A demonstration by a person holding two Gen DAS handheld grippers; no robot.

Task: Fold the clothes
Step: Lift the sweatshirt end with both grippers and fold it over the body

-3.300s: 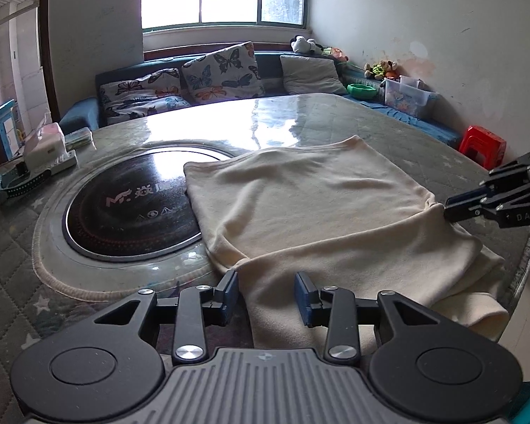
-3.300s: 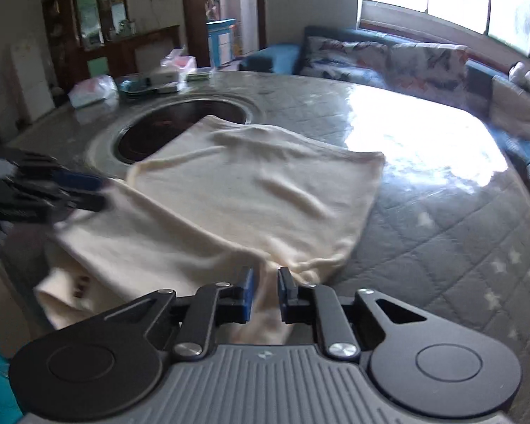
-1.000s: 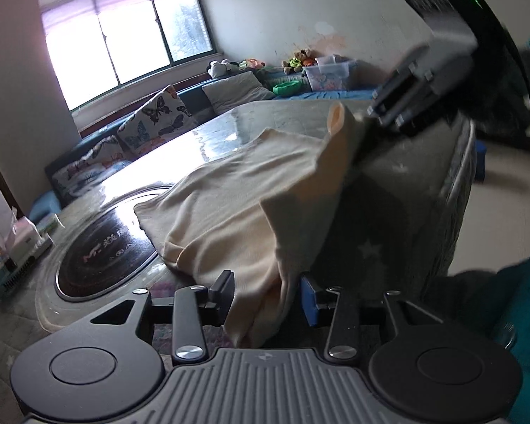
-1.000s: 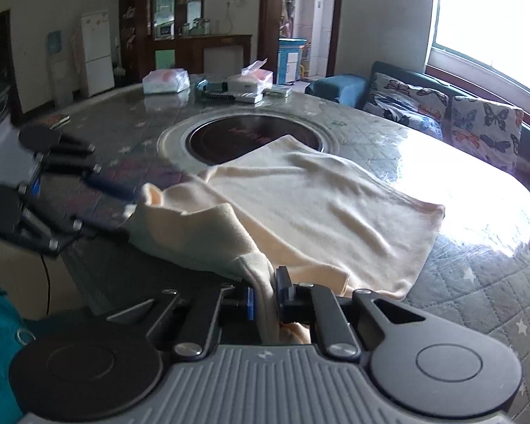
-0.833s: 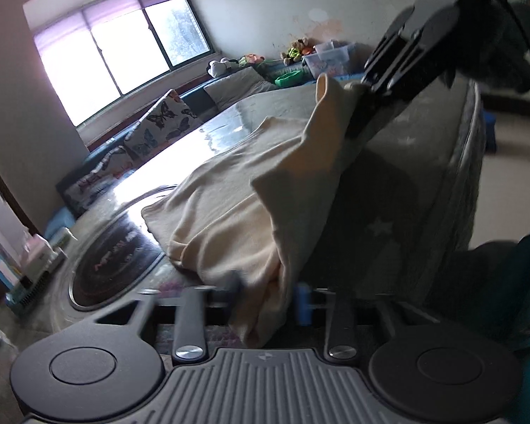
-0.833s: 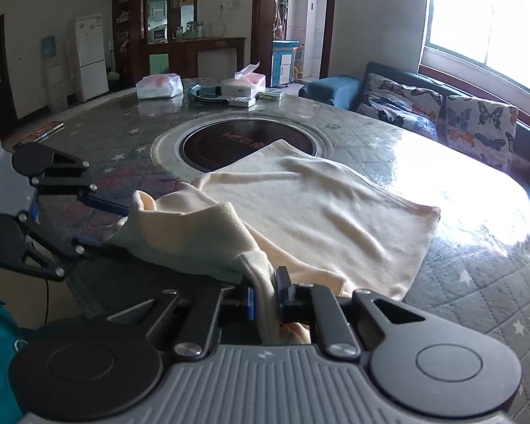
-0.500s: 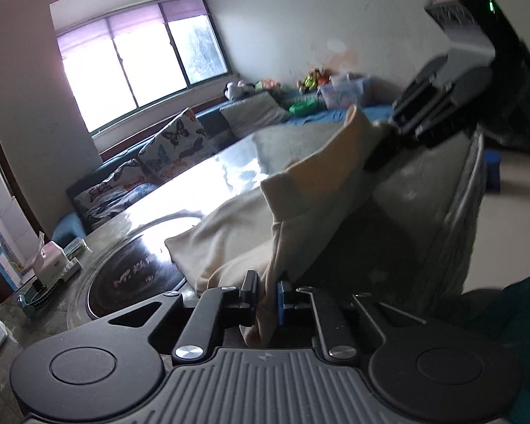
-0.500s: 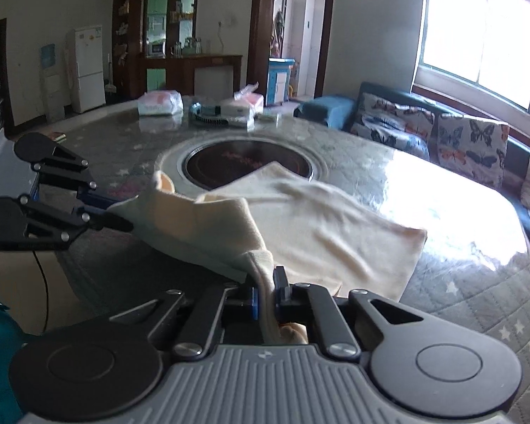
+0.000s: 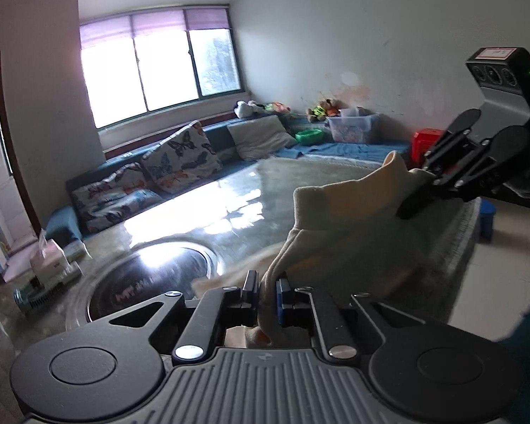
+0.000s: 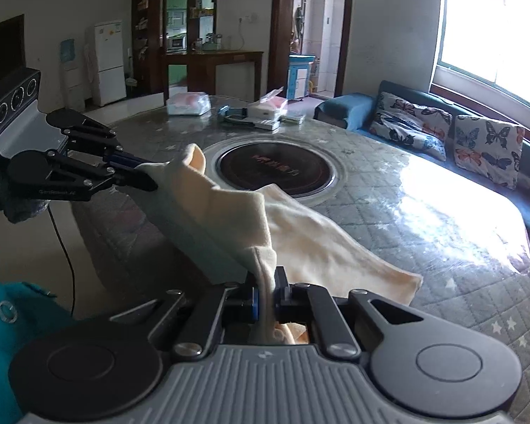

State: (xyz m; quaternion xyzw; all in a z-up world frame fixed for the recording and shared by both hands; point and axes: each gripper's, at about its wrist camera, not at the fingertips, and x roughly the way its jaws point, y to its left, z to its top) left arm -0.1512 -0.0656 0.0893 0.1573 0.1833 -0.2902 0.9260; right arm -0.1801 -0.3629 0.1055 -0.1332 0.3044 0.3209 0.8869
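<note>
Spanning both clamped grippers (image 9: pixel 267 291) (image 10: pixel 264 293), cream garment (image 10: pixel 229 212); far end seemingly tableward.

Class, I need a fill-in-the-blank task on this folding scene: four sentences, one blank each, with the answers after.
1. Both grippers are shut on the cream ____.
2. The left gripper and the right gripper hold its near edge ____ the table.
3. The cushions on the sofa show ____.
4. The black disc in the table is ____ in shape.

Answers: cloth; above; butterflies; round
</note>
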